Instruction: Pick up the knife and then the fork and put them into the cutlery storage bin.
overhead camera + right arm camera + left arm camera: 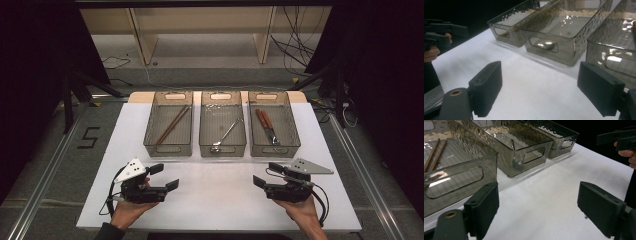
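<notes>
Right gripper (pixel 262 175) spread, empty, over bare table (pixel 215 200); left gripper (pixel 165 176) likewise spread. Tongs bin (pixel 274 145) lies just ahead of right, long axis running away.

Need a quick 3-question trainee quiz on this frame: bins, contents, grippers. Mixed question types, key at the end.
1. Which bin holds the chopsticks? A left, B middle, C right.
2. True or false: the right gripper is clamped on the ladle.
3. Fill in: the left gripper hovers over the white ____ with nothing between its jaws.

Key
1. A: they lie in the left bin; the middle bin has the ladle, the right bin the tongs.
2. False: its jaws stand open and hold nothing.
3. table.
</notes>
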Tool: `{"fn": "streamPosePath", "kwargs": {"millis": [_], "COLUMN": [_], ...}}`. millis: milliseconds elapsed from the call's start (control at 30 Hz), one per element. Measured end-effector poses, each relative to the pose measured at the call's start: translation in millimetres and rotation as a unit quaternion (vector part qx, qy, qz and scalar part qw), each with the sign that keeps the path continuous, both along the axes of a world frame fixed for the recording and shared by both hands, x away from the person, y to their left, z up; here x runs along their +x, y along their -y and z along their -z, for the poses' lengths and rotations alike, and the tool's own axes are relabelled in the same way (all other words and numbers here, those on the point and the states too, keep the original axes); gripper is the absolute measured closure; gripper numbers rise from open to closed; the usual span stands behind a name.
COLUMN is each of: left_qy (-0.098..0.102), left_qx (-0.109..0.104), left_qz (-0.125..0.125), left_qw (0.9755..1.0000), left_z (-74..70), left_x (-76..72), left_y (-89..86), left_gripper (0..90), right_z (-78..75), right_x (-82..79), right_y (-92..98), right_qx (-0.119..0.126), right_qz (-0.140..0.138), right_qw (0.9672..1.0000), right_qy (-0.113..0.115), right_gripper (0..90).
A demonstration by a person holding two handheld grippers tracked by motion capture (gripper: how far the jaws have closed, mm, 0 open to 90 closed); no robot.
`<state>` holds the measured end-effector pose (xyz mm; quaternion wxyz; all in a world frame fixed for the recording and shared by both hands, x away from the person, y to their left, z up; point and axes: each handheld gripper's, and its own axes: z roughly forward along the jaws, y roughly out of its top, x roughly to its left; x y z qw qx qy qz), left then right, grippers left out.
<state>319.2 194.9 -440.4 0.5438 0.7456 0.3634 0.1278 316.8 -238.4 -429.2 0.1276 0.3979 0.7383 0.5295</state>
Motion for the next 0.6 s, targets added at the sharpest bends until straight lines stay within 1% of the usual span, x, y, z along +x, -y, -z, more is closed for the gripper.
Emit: {"fn": "streamPosePath", "kwargs": {"millis": [100,167,200,267,333,433,600], "left_qy": [0.0,0.0,-0.001,-0.003,-0.005,-0.005,-0.004], "left_qx": [0.0,0.001,0.0,0.002,0.001,0.002,0.004], "left_qz": [0.001,0.002,0.003,0.005,0.005,0.006,0.007], "left_qw": [1.0,1.0,1.0,1.0,1.0,1.0,1.0], "left_z": [-0.1,0.0,0.0,0.1,0.3,0.4,0.4], "left_x": [-0.1,-0.1,-0.2,-0.1,-0.2,-0.3,-0.3], "left_y": [0.1,0.4,0.7,0.9,1.5,1.8,1.8], "left_gripper": [17.3,17.4,17.4,17.3,17.3,17.2,17.3], "right_z": [2.5,5.0,7.0,9.7,11.9,12.5,12.4], "right_x": [-4.2,-6.4,-6.8,-8.6,-9.3,-11.3,-12.0], "right_y": [0.0,0.0,-0.2,-0.5,-0.3,0.6,2.6], "right_qx": [-0.001,-0.001,-0.004,-0.012,-0.012,-0.015,-0.013], "right_qz": [0.0,0.001,0.001,0.003,0.002,0.006,0.01], "right_qw": [1.0,1.0,1.0,0.9999,0.9999,0.9998,0.9998], "right_qy": [0.007,0.002,0.005,0.003,0.005,0.008,0.012], "right_gripper": [20.7,20.4,20.4,20.3,20.2,20.2,20.2]}}
